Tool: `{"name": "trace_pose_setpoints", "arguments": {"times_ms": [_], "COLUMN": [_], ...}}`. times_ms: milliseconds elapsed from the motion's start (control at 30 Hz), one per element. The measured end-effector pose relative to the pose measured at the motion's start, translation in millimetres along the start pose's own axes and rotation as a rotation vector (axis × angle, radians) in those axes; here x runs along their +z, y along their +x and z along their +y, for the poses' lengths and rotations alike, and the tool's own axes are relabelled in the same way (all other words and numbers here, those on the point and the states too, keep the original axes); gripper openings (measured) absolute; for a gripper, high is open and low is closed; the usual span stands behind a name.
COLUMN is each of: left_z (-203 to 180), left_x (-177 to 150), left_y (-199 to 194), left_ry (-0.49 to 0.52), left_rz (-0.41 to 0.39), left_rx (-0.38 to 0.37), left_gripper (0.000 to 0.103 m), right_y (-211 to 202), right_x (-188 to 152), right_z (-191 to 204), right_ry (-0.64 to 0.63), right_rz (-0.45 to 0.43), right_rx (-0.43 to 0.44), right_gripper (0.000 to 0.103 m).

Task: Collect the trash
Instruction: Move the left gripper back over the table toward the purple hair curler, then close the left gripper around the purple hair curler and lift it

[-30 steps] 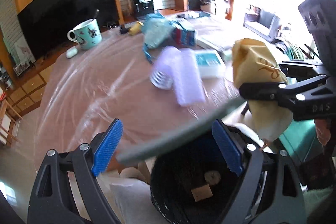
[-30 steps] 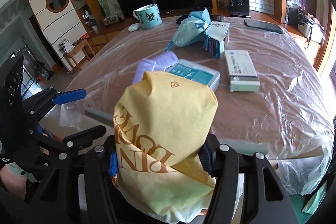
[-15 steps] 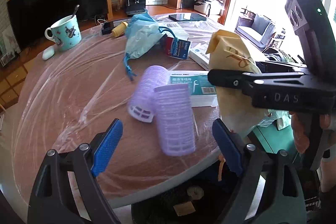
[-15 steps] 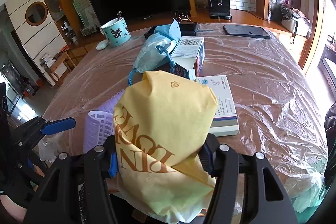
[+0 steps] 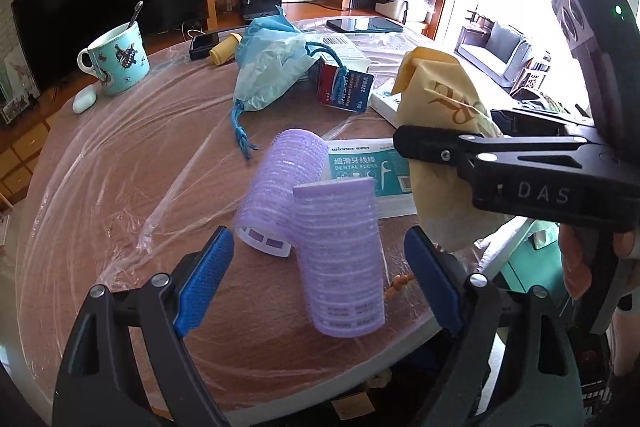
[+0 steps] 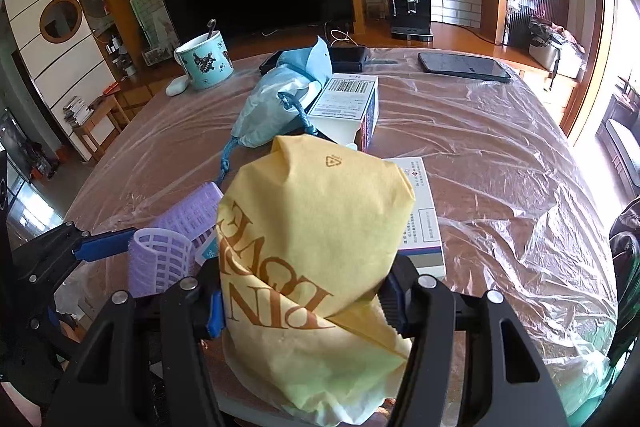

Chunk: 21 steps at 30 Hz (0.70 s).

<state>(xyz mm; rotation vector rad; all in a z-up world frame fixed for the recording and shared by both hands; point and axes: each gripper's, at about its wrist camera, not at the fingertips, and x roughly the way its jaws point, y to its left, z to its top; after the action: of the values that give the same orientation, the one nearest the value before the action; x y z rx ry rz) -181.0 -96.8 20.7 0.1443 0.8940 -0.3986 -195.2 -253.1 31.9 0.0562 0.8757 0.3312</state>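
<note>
Left tongs (image 5: 316,263) stand apart and empty, straddling the nearer purple hair roller (image 5: 340,259), whose long axis runs away from them towards the table (image 5: 100,207) edge. Right tongs (image 6: 304,303), alongside to the right, are clamped on a yellow paper wrapper (image 6: 316,239). Judged: left is nearer; open table lies leftward, boxes crowd behind.

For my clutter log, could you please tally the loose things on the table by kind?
Hair rollers: 2
Boxes and packs: 4
Mugs: 1
Drawstring bags: 1
Yellow wrappers (held): 1
Total: 9
</note>
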Motion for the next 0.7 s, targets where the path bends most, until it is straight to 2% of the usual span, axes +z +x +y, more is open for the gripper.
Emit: {"name": "trace_pose_setpoints", "arguments": {"times_ms": [300,400,533,633,700], "left_z": [16.2,25.4,35.1,37.5,40.7], "left_x": [5.8,8.3,10.7,10.3,9.2], "left_y": [23.1,28.1,27.2,20.8,17.1], "left_ry": [-0.003,-0.021,-0.045,-0.037,-0.053], "left_rz": [0.031,0.039,0.041,0.033,0.037], "left_rx": [0.058,0.076,0.073,0.080,0.056], "left_gripper": [0.088,0.088,0.088,0.088,0.088], "right_y": [19.8,30.2,35.1,31.4,27.1], "right_x": [12.8,18.1,18.5,15.2,13.3], "right_z": [-5.5,-9.1,-8.5,-6.8,-7.0], "right_ry": [-0.004,0.005,0.005,0.007,0.015], "right_rz": [-0.012,0.006,-0.005,-0.012,-0.023], "right_rx": [-0.017,-0.015,-0.037,-0.035,-0.036], "right_gripper": [0.060,0.064,0.084,0.089,0.092]}}
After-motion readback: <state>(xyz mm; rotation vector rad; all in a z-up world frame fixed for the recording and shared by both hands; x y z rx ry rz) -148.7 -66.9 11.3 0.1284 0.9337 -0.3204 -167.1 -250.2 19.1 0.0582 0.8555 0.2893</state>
